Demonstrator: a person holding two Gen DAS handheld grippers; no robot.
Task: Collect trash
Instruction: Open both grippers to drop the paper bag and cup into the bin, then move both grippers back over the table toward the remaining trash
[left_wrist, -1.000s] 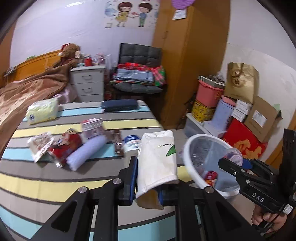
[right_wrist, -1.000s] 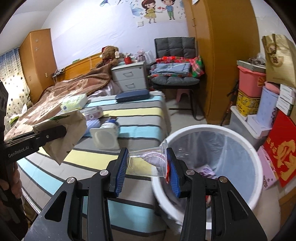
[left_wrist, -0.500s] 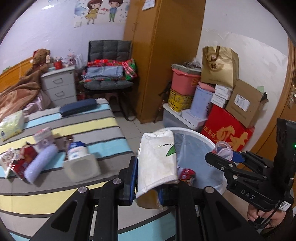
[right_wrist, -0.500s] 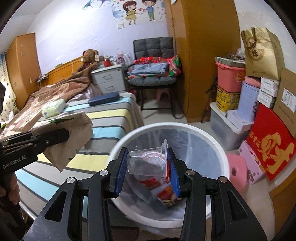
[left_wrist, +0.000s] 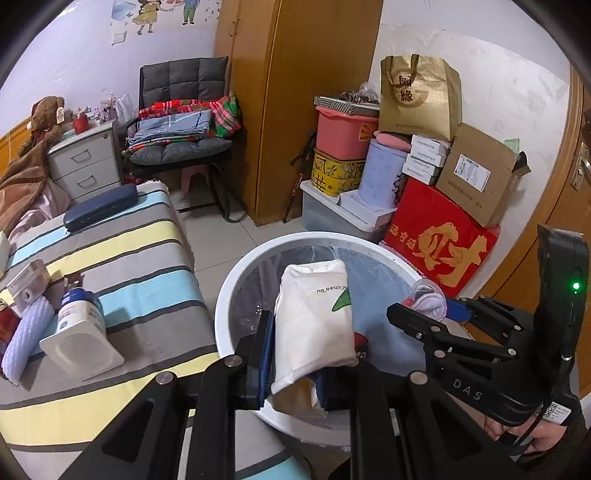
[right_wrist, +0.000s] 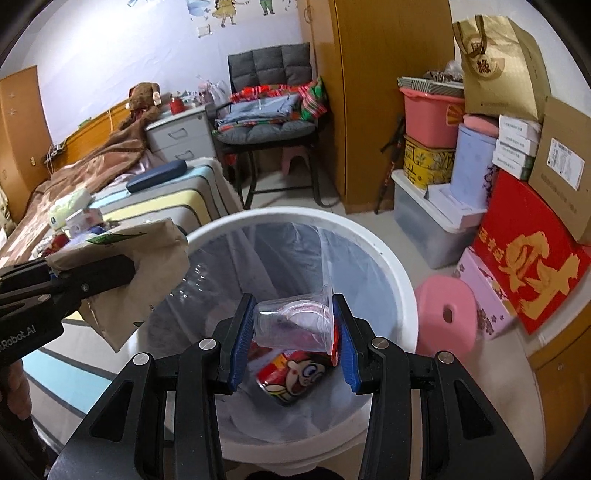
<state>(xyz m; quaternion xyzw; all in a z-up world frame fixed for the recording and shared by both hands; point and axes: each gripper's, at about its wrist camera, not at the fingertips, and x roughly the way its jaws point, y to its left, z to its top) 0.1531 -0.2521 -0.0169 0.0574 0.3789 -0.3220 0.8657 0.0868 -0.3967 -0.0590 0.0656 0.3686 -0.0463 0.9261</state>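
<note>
My left gripper is shut on a crumpled white paper bag with a green mark, held over the near rim of the white trash bin. The bag also shows in the right wrist view. My right gripper is shut on a clear plastic cup, held over the open bin. A red printed can lies inside the bin on the clear liner. In the left wrist view my right gripper holds the cup at the bin's right rim.
The striped bed lies left of the bin, with a white tub, a rolled towel, a small box and a dark case. Stacked boxes stand behind the bin. A pink stool stands right of it.
Both grippers moved right from over the bed to above the bin. The bag and the cup stay gripped. The can in the bin has come into full view.
</note>
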